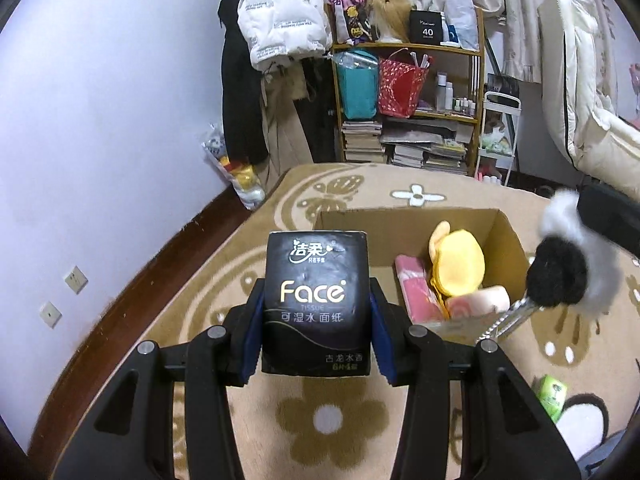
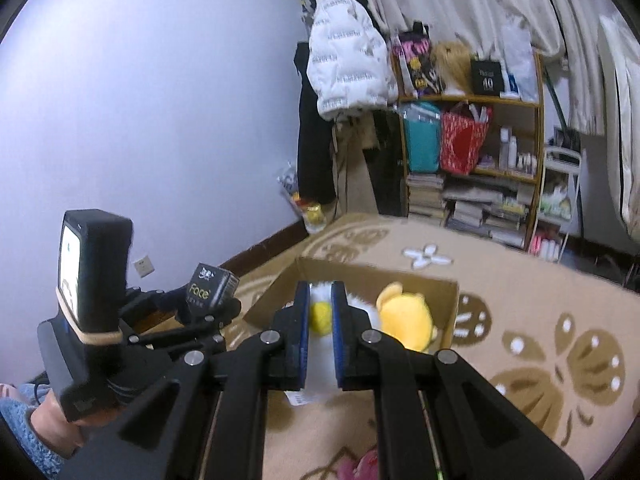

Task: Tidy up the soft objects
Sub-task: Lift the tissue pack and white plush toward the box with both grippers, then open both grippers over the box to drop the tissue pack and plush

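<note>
My left gripper (image 1: pixel 316 304) is shut on a black "Face" tissue pack (image 1: pixel 316 272), held upright above the carpet, just left of an open cardboard box (image 1: pixel 400 216). Inside the box lie a yellow plush toy (image 1: pixel 456 260) and pink soft packs (image 1: pixel 416 292). A fluffy white and black plush toy (image 1: pixel 568 276) hangs over the box's right side. In the right wrist view my right gripper (image 2: pixel 320 300) is shut on that white plush toy (image 2: pixel 320 356), with a yellow part showing between the pads. Beyond it are the box (image 2: pixel 360 268) and the yellow plush toy (image 2: pixel 404 316). The tissue pack (image 2: pixel 210 286) is at the left.
The box stands on a beige flowered carpet (image 1: pixel 332 420). A small green pack (image 1: pixel 554 392) lies on it at the right, and something pink (image 2: pixel 360 468) lies near me. A crowded shelf (image 1: pixel 408 80), hanging coats (image 1: pixel 280 20) and a toy bag (image 1: pixel 240 176) line the far wall.
</note>
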`<control>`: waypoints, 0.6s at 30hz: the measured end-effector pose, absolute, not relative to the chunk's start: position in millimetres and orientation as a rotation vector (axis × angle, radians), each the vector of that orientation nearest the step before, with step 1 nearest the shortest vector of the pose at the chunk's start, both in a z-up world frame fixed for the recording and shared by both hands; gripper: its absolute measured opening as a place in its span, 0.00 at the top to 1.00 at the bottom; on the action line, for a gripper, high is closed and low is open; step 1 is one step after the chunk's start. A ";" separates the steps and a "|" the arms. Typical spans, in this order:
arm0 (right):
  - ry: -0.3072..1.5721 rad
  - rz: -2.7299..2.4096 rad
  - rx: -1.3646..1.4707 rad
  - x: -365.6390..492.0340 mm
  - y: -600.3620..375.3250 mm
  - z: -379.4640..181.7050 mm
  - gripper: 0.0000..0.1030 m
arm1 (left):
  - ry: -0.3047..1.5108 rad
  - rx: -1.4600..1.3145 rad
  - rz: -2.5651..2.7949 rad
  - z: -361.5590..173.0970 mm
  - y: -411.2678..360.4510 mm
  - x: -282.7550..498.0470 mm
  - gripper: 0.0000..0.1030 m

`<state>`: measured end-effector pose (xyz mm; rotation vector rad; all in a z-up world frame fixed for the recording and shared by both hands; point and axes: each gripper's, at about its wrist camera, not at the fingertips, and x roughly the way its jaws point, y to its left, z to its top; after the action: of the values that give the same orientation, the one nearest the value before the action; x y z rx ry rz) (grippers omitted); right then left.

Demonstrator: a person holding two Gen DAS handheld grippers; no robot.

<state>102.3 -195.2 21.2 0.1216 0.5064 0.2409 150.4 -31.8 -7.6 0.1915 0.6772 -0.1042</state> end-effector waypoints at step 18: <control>0.561 0.134 0.090 158.6 -220.0 -3.8 0.89 | 0.677 0.135 -0.123 -19.2 -44.2 211.9 0.57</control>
<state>158.6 -220.0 -3.8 0.0899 0.5612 0.1341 211.9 -44.2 -19.2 0.1347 0.6770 -0.1234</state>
